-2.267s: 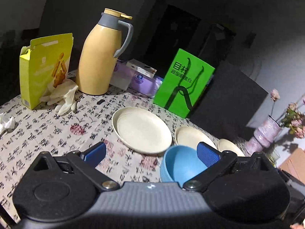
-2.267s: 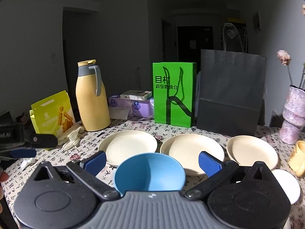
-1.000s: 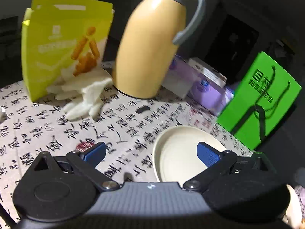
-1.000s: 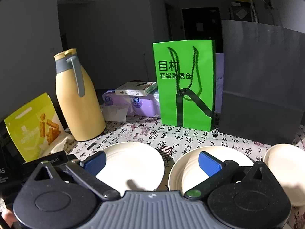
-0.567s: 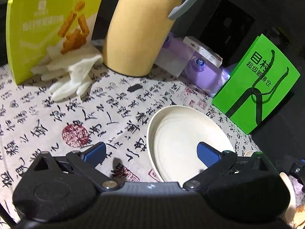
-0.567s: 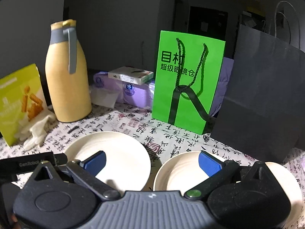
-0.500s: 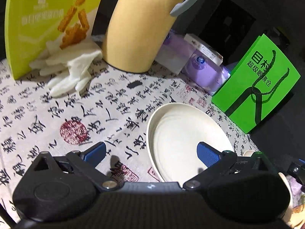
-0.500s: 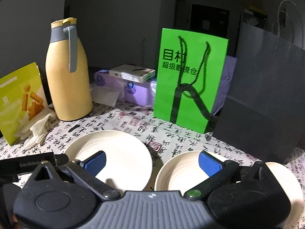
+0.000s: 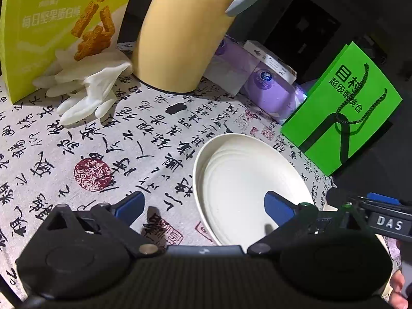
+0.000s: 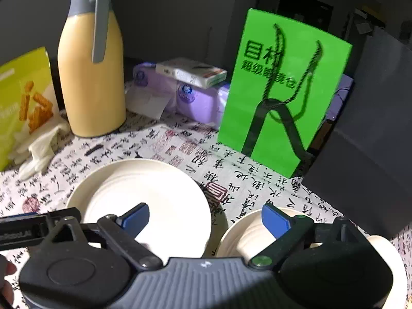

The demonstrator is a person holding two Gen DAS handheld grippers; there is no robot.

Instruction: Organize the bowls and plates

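Three cream plates show in the right wrist view. The big plate [image 10: 144, 195] lies flat on the worktop [image 10: 247, 180], which wears a cloth with black writing. The second plate [image 10: 239, 234] lies just beside it on the right. Only the edge of the third plate [image 10: 386, 247] shows at the far right.

The left hand-held gripper [image 9: 203, 203] has its two blue fingers spread wide. One fingertip [image 9: 278, 203] is over the big plate and the other is over the cloth. The plate's rim is between them, but they do not pinch it.

The right hand-held gripper [image 10: 204, 216] is closing its jaws, but they are still wide apart. The near edges of the big plate and the second plate show between them, and the pads do not press on either.

At the back stand one yellow jug [image 10: 90, 77], one yellow snack bag [image 9: 59, 25], one green bag [image 10: 283, 97] and one dark bag [image 10: 373, 128]. White rubber gloves [image 9: 87, 92] lie by the jug. Purple tissue packs [image 10: 195, 97] hold one small white box [image 10: 190, 72] on top.
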